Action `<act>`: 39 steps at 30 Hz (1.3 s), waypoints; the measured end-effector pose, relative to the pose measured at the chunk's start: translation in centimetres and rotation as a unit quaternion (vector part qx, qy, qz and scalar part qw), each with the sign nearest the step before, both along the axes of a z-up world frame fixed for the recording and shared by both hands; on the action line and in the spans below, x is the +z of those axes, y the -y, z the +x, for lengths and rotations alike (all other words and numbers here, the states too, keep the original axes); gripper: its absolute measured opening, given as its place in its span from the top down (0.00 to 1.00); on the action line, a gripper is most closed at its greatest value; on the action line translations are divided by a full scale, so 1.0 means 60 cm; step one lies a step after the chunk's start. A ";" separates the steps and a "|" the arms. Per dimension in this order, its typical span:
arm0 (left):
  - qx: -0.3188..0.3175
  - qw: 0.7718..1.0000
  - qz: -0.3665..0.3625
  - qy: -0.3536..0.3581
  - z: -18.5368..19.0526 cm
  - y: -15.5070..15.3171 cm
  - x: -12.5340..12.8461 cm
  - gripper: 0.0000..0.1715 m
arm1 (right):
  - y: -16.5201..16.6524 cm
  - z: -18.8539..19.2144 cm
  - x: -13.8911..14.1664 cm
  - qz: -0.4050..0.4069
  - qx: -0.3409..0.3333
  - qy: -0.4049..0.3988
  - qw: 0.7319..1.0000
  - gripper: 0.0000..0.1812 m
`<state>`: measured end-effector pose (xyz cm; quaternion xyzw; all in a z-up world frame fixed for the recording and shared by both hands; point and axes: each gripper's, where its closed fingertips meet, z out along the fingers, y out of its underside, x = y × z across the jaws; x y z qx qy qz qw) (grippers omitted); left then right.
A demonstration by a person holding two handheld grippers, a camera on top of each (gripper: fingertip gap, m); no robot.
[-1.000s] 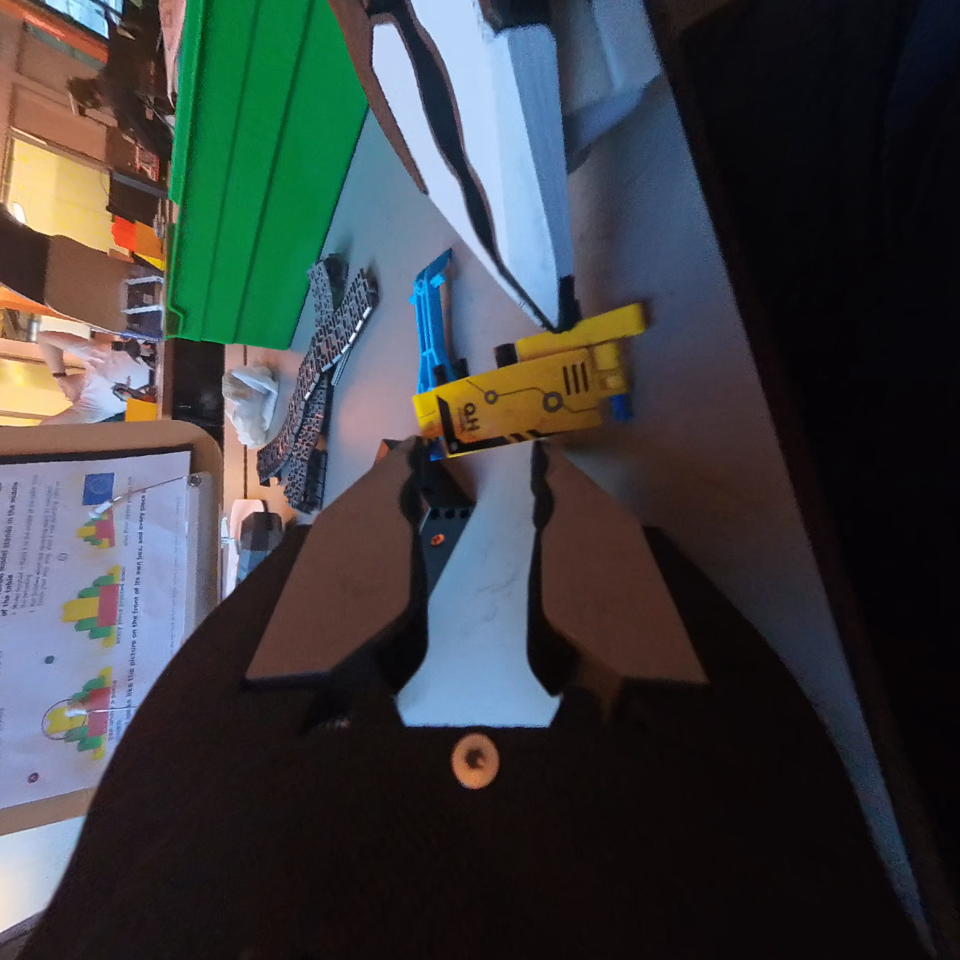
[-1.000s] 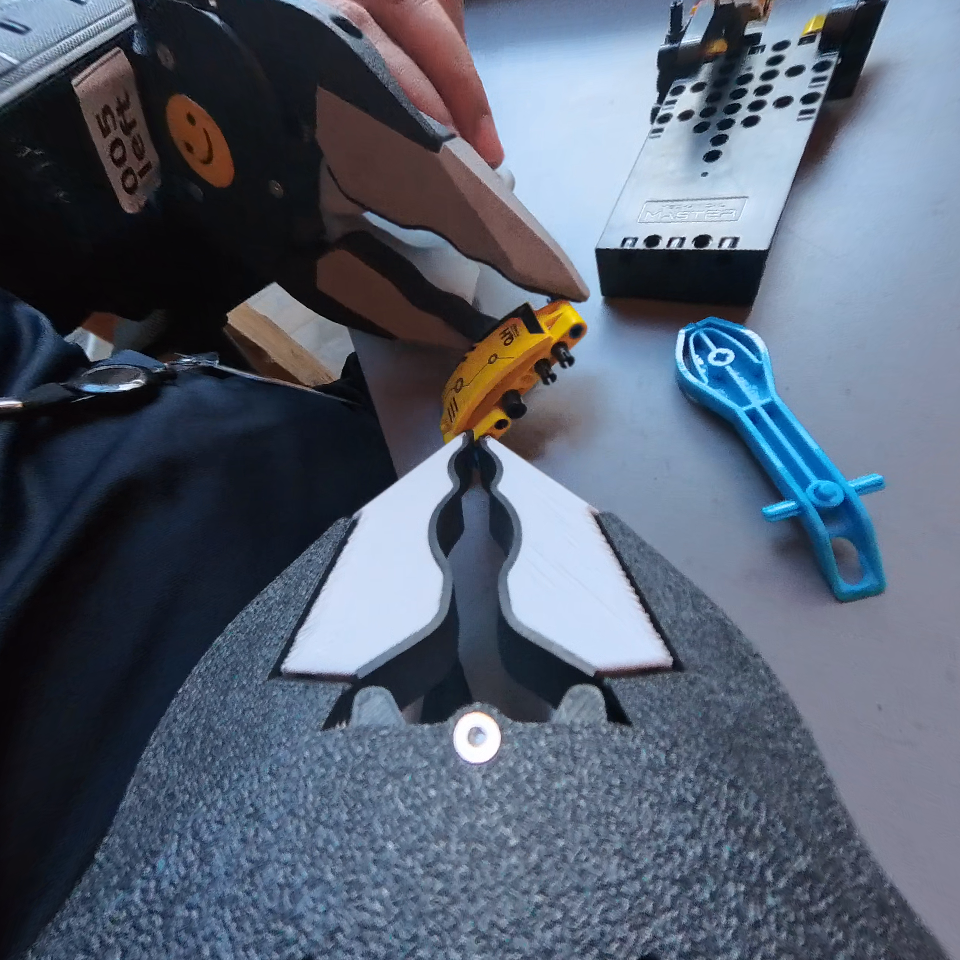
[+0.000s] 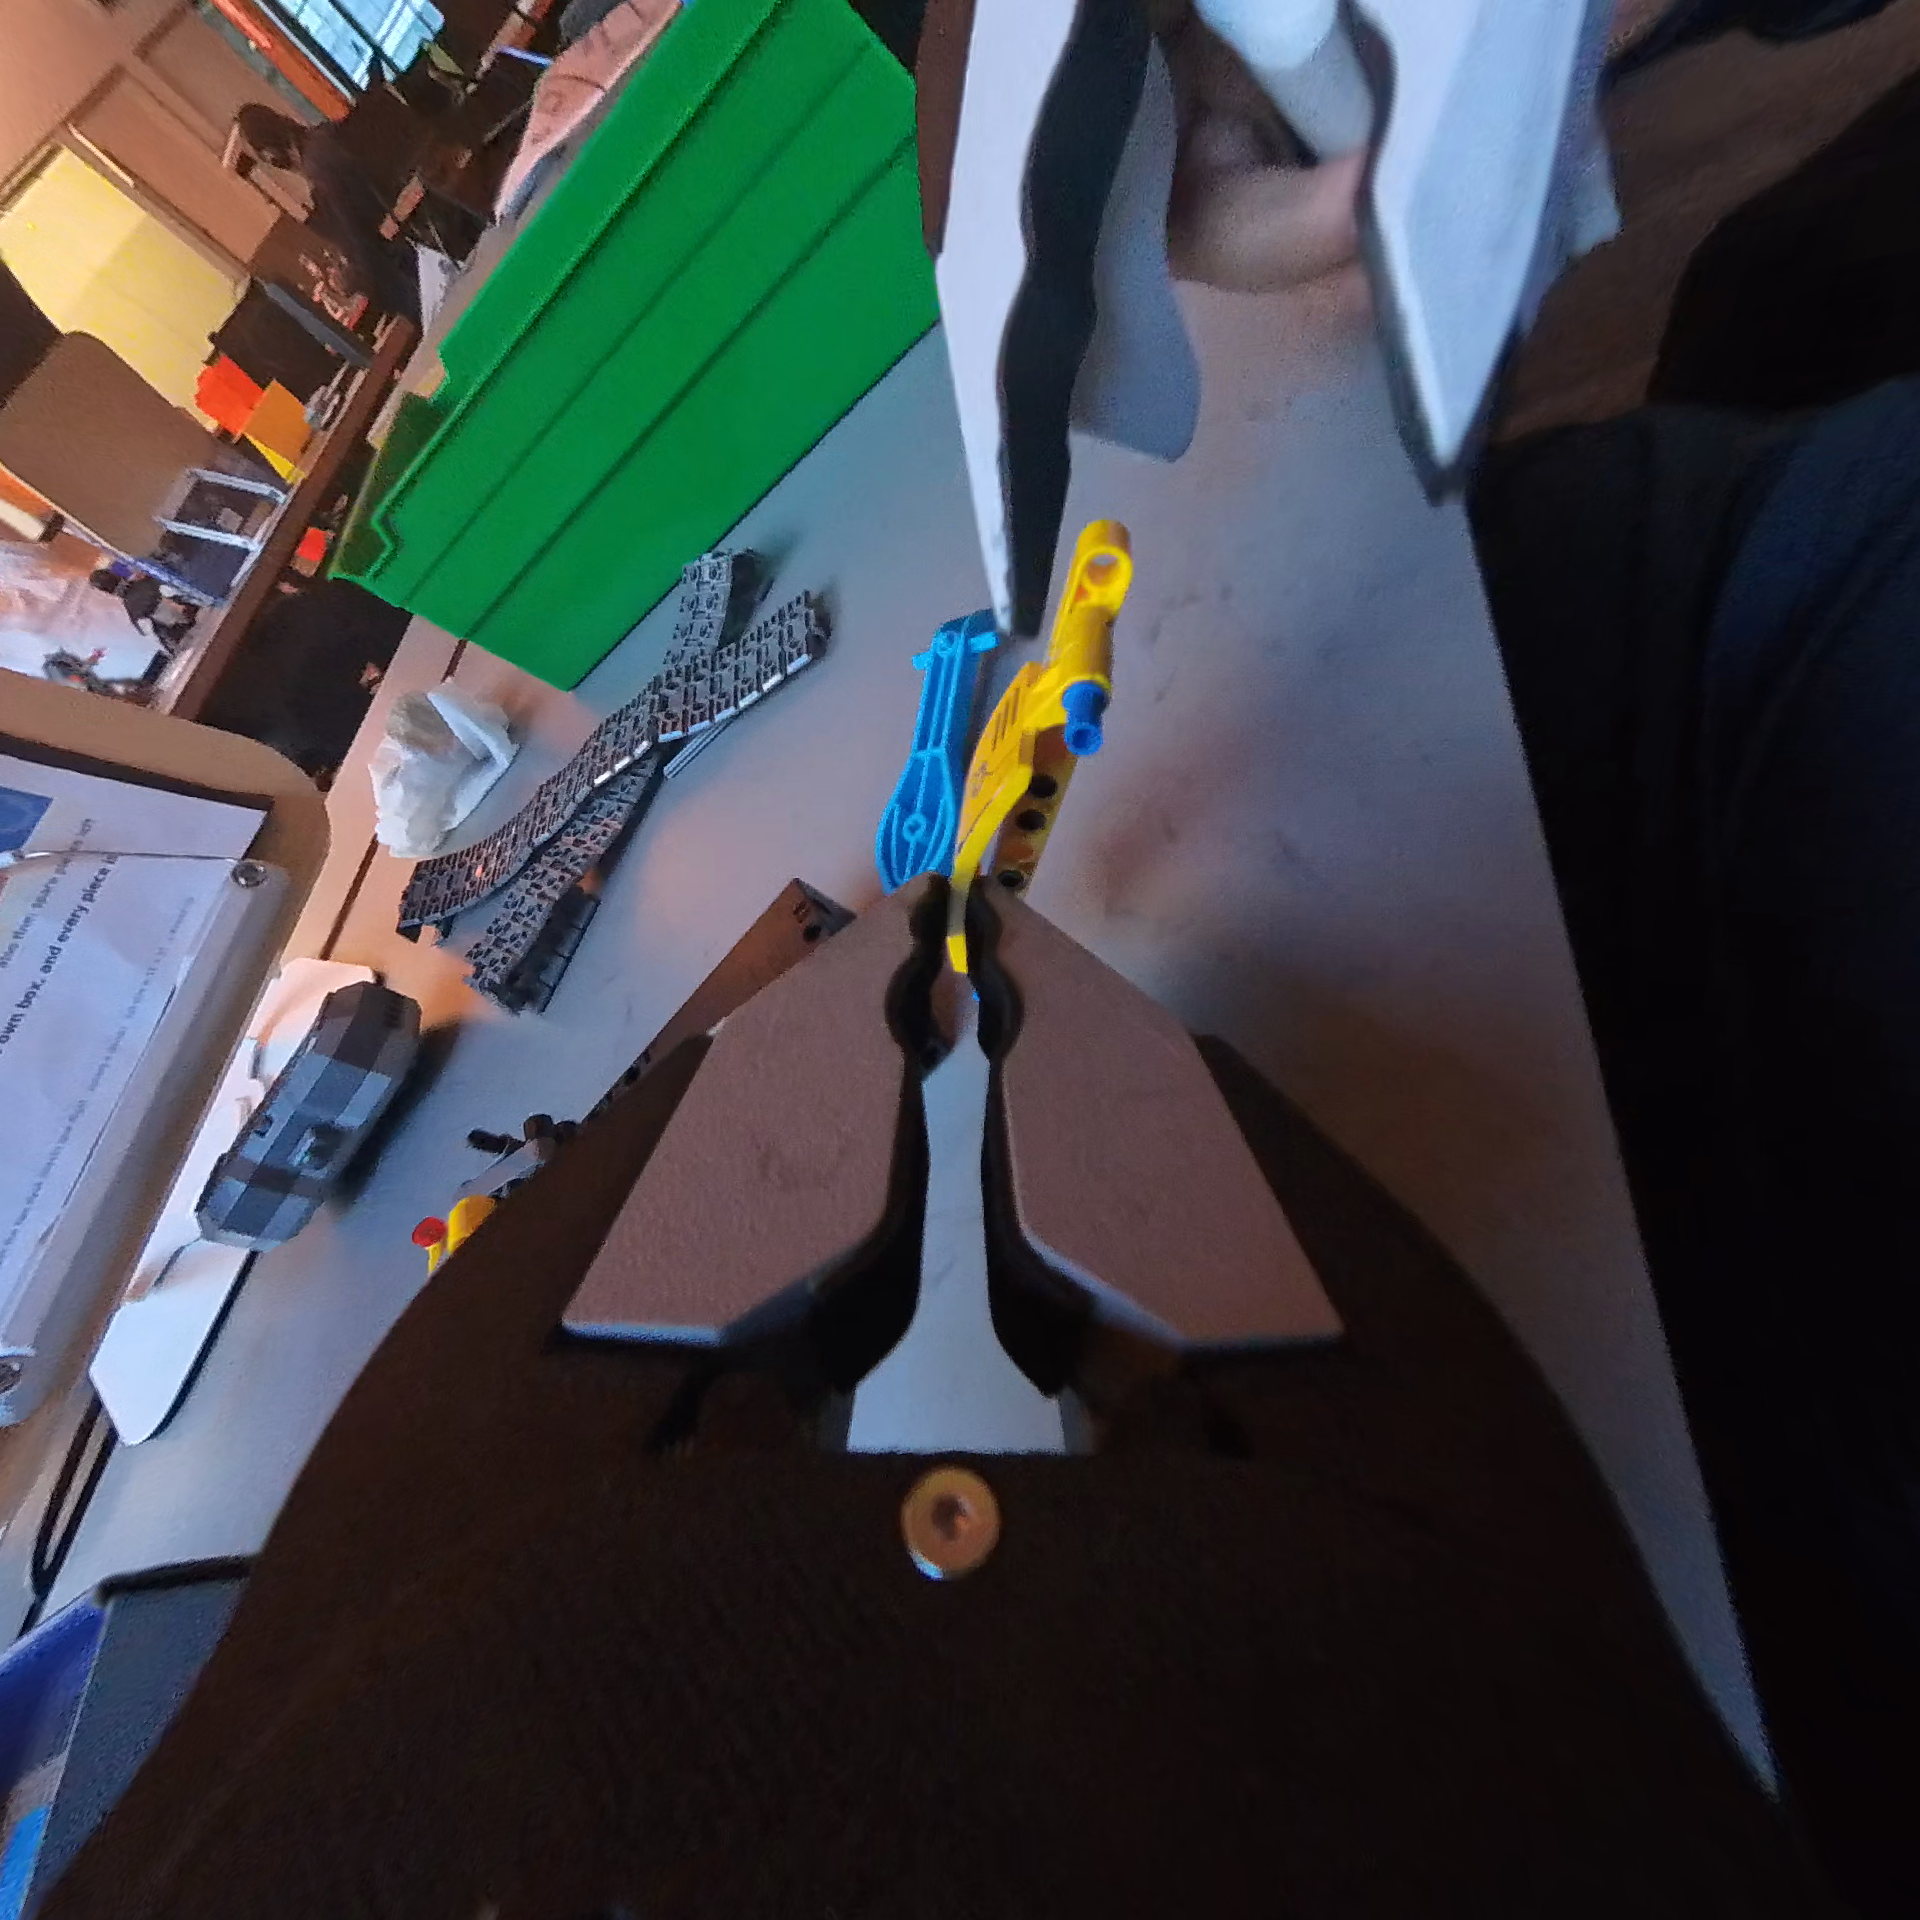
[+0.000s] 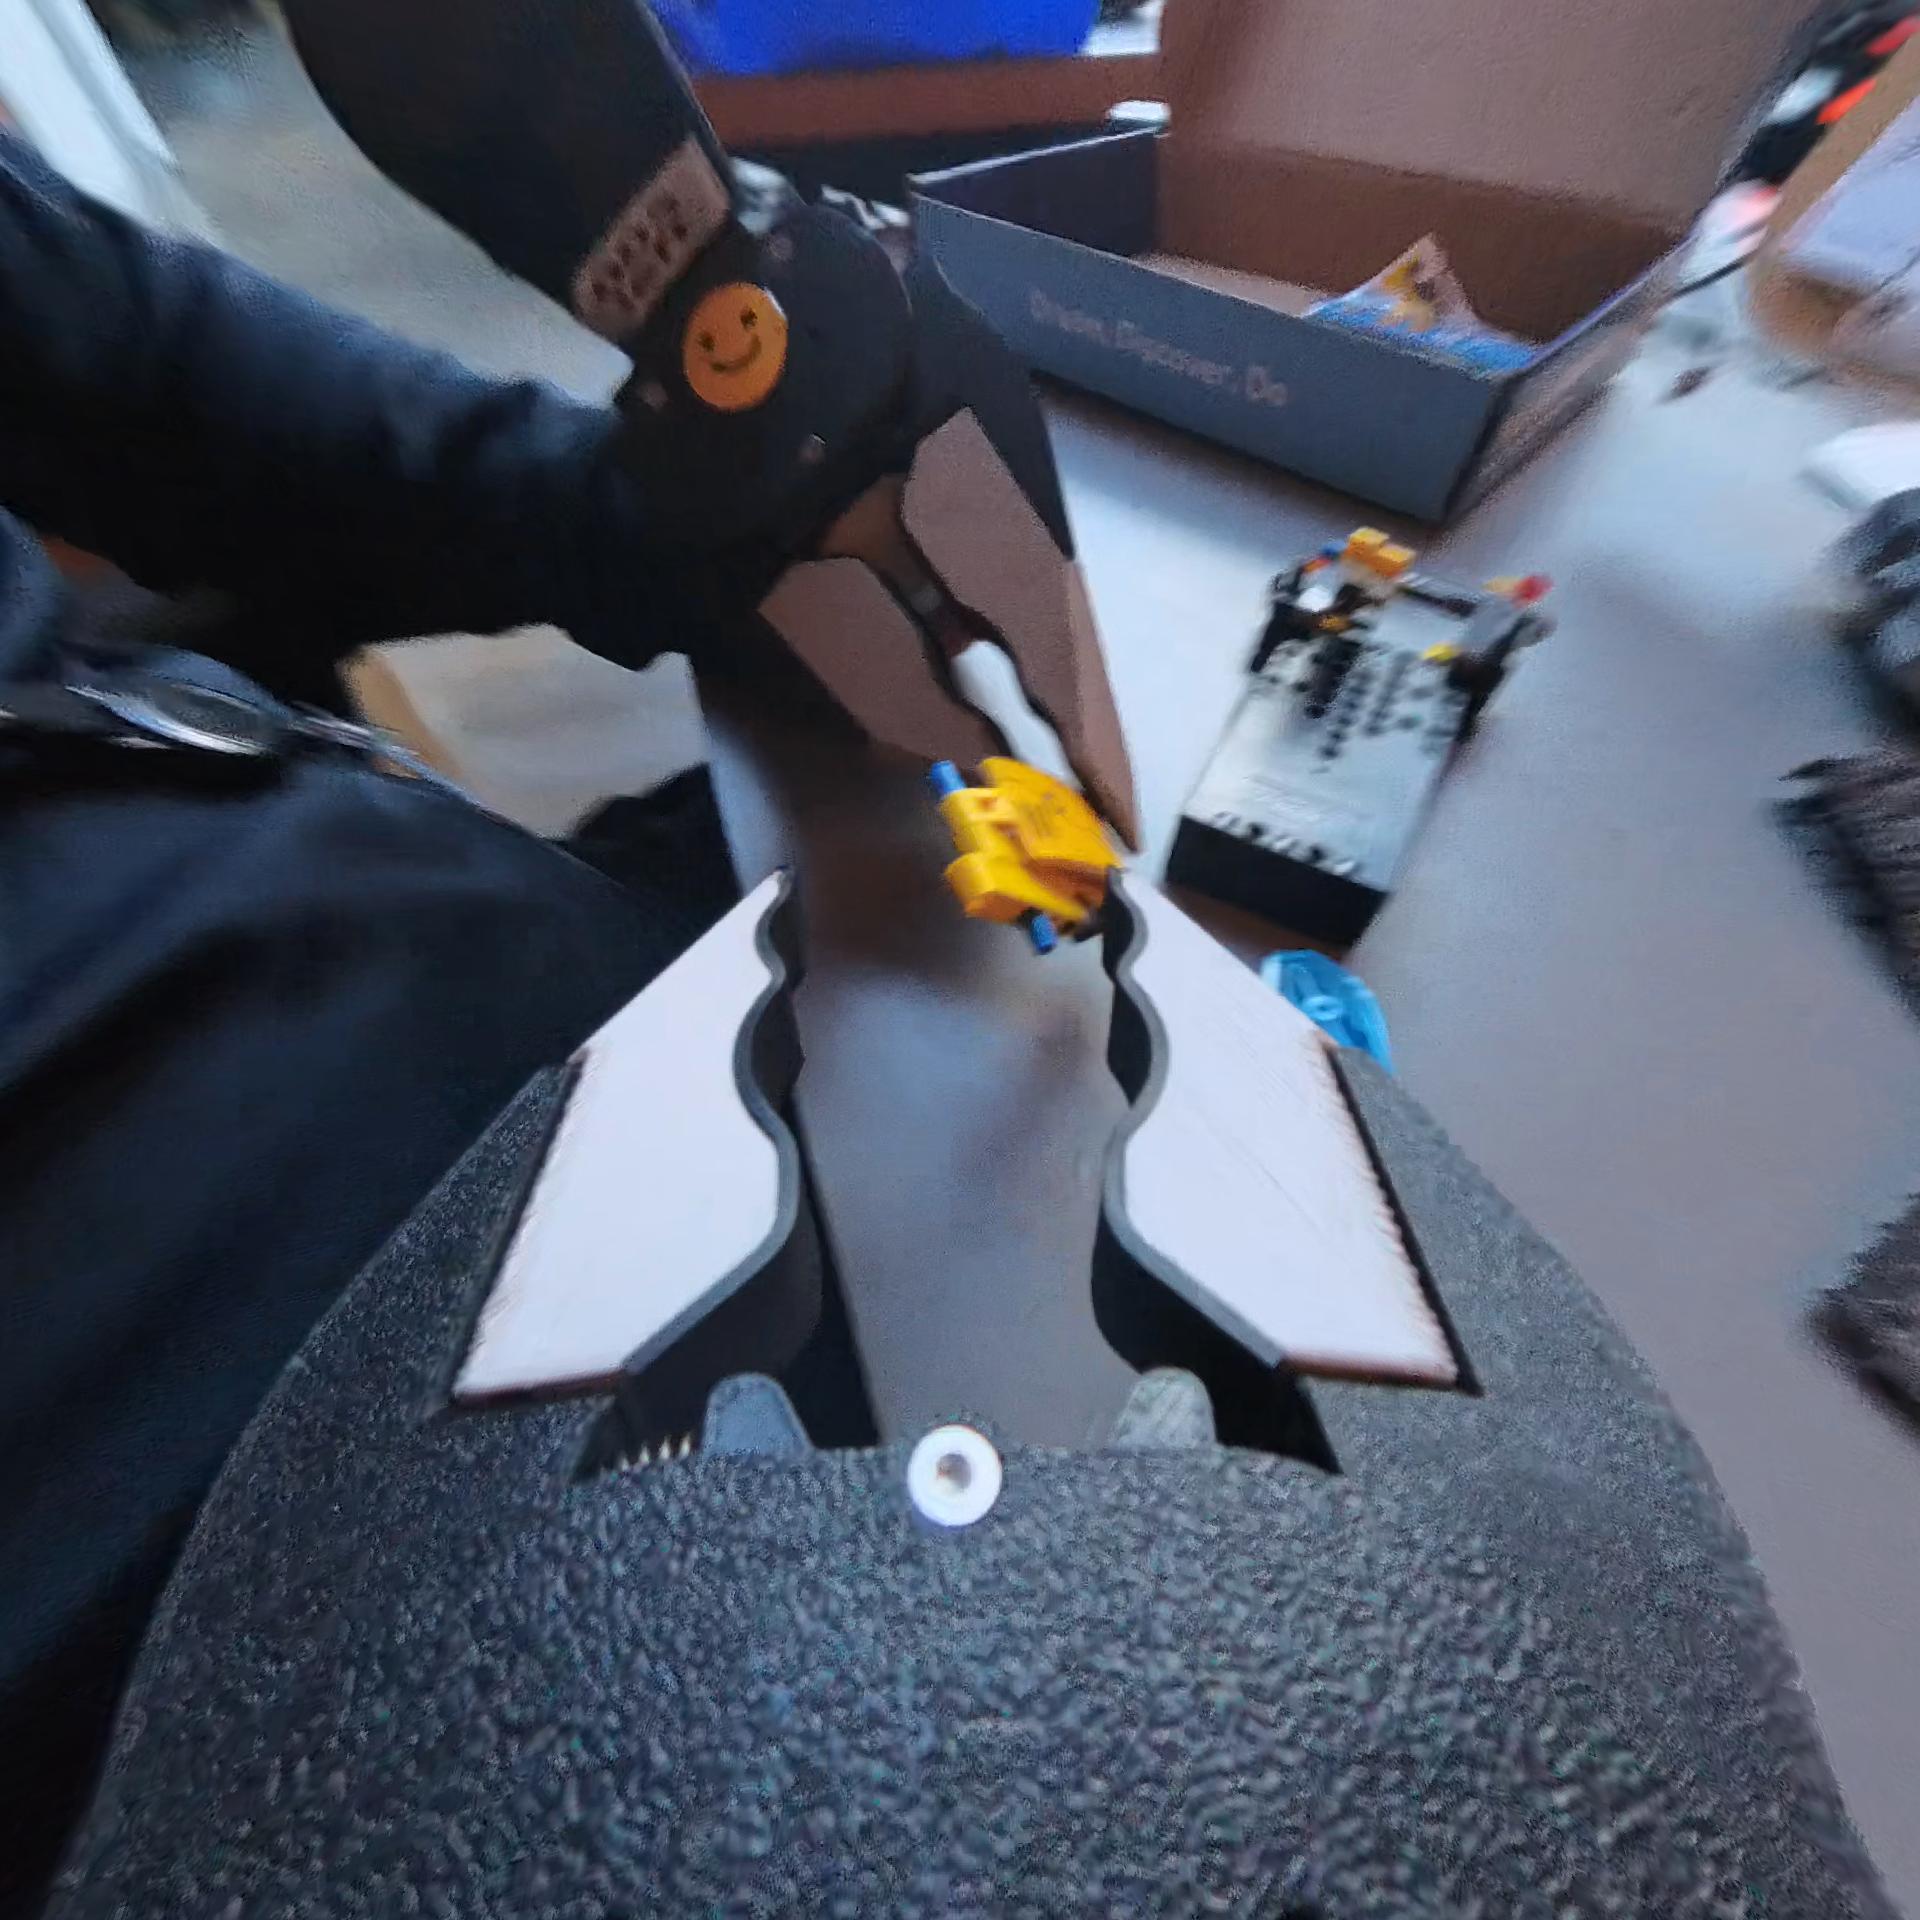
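One left gripper (image 3: 954,914) pinches (knobby) yellow piece (image 3: 1049,727)

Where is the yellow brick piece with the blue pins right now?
The yellow brick piece is clamped in the left gripper, held above the grey table. The blue plastic tool lies just beside it, and the open right gripper is close in front.
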<state>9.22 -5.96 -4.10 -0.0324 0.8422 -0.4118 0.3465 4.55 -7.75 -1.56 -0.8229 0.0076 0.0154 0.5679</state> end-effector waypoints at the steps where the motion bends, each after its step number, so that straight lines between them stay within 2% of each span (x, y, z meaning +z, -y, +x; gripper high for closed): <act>1: -0.005 1.000 -0.006 -0.003 -0.003 0.002 0.002 1.00 | -0.003 0.009 -0.001 -0.008 -0.023 0.047 0.999 0.71; 3: -0.020 1.000 -0.010 -0.018 -0.012 0.009 0.001 0.99 | -0.003 0.017 -0.001 -0.033 -0.043 0.137 0.989 0.88; 4: -0.022 0.999 -0.012 -0.022 -0.014 0.012 0.002 0.99 | -0.002 0.017 -0.002 -0.043 -0.046 0.172 0.983 0.92; 6: -0.029 0.999 -0.016 -0.034 -0.019 0.017 0.002 0.99 | 0.002 0.020 -0.001 -0.053 -0.056 0.220 0.972 0.93; 8: -0.032 0.998 -0.020 -0.043 -0.021 0.018 0.002 0.99 | 0.002 0.018 0.005 -0.048 -0.055 0.232 0.970 0.94; 11: -0.052 0.996 -0.018 -0.069 -0.030 0.022 -0.002 0.99 | 0.003 0.019 0.002 -0.045 -0.048 0.185 0.981 0.94; 13: -0.051 0.997 -0.010 -0.058 -0.031 0.022 -0.004 0.98 | 0.006 0.020 0.003 -0.031 -0.042 0.139 0.989 0.94; 14: -0.051 0.998 -0.006 -0.042 -0.033 0.022 -0.003 0.96 | 0.007 0.022 0.003 -0.027 -0.041 0.116 0.992 0.94; 16: -0.054 0.998 -0.010 -0.021 -0.038 0.025 0.002 0.84 | 0.009 0.022 0.004 -0.017 -0.033 0.070 0.997 0.94; 18: -0.062 0.997 -0.029 -0.040 -0.047 0.030 0.009 0.76 | 0.007 0.010 0.008 0.002 -0.007 0.019 1.000 0.94; 20: -0.068 0.992 -0.064 -0.080 -0.052 0.036 0.020 0.74 | 0.004 -0.002 0.013 0.021 0.016 -0.019 0.999 0.94; 22: -0.082 0.984 -0.092 -0.125 -0.060 0.042 0.029 0.76 | 0.004 0.000 0.013 0.022 0.016 -0.028 0.999 0.94; 24: -0.113 0.973 -0.103 -0.171 -0.078 0.048 0.034 0.91 | 0.005 -0.001 0.014 0.024 0.018 -0.029 0.999 0.94; 28: -0.106 0.960 -0.127 -0.228 -0.080 0.049 0.040 0.92 | 0.001 -0.005 0.015 0.026 0.021 -0.030 0.999 0.94; 31: -0.118 0.944 -0.146 -0.271 -0.091 0.061 0.037 0.84 | -0.002 -0.009 0.018 0.032 0.025 -0.037 0.998 0.94; 32: -0.116 0.944 -0.144 -0.272 -0.091 0.063 0.033 0.84 | -0.002 -0.010 0.018 0.032 0.027 -0.040 0.998 0.94; 33: -0.111 0.949 -0.138 -0.261 -0.088 0.062 0.030 0.90 | -0.002 -0.010 0.018 0.033 0.025 -0.039 0.998 0.94; 35: -0.107 0.956 -0.131 -0.240 -0.084 0.060 0.030 0.91 | -0.002 -0.008 0.020 0.036 0.021 -0.034 0.999 0.94; 39: -0.098 0.947 -0.152 -0.264 -0.077 0.056 0.032 0.92 | 0.007 0.008 0.023 0.042 0.001 -0.015 0.999 0.94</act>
